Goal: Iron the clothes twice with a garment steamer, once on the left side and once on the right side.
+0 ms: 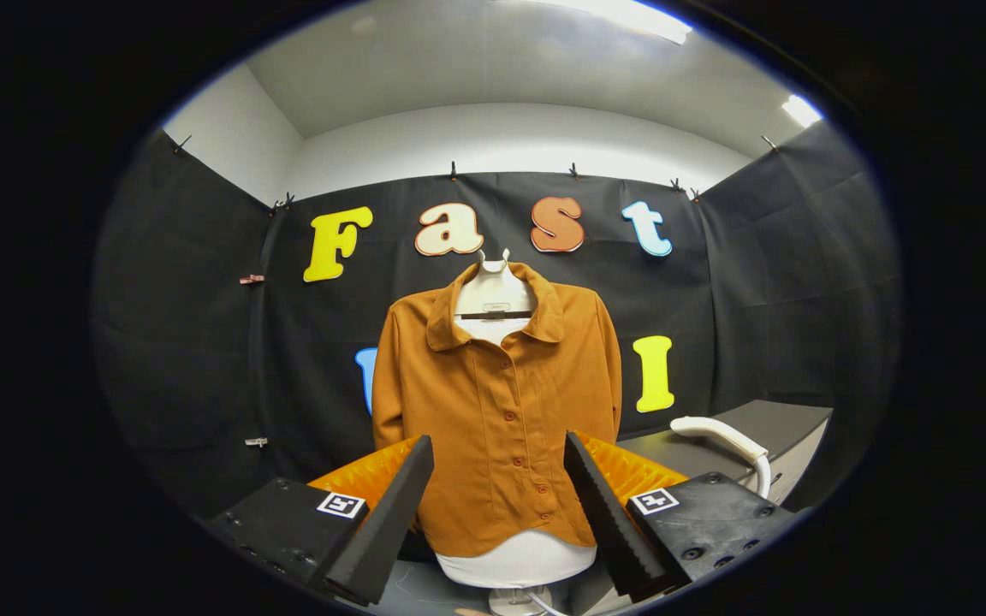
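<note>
A rust-orange button-up shirt (pixel 497 411) hangs on a white mannequin-style stand (pixel 517 560) in front of the black cloth wall, straight ahead of me and beyond my fingers. A white garment steamer handle (pixel 720 435) with its hose lies on the dark table to the right of the shirt, past my right finger. My gripper (pixel 500 458) stands open, its two fingers spread wide with nothing between them; the shirt's lower half shows through the gap.
A dark grey table (pixel 788 423) runs along the right side behind the steamer. Black cloth walls close the booth on the left, back and right. The stand's round base (pixel 517 601) sits low between my fingers.
</note>
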The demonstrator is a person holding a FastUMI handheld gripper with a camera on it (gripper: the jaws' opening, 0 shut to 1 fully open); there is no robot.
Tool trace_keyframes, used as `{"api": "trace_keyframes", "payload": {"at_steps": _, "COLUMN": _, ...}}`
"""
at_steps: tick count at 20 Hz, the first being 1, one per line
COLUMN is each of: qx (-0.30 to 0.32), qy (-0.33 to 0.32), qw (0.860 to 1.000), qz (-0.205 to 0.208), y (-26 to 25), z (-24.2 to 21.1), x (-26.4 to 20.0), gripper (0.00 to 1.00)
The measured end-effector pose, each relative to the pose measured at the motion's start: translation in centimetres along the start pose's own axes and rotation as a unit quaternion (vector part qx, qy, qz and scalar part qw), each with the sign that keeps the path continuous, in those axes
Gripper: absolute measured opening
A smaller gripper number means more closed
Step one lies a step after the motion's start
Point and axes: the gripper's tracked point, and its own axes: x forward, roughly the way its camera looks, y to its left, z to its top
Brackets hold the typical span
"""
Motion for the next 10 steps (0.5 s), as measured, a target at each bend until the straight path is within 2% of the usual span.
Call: {"api": "trace_keyframes", "payload": {"at_steps": 10, "qx": 0.001, "qy": 0.001, "qw": 1.000, "qz": -0.008, "y": 0.44, "z": -0.02, "x": -0.56, "gripper": 0.97}}
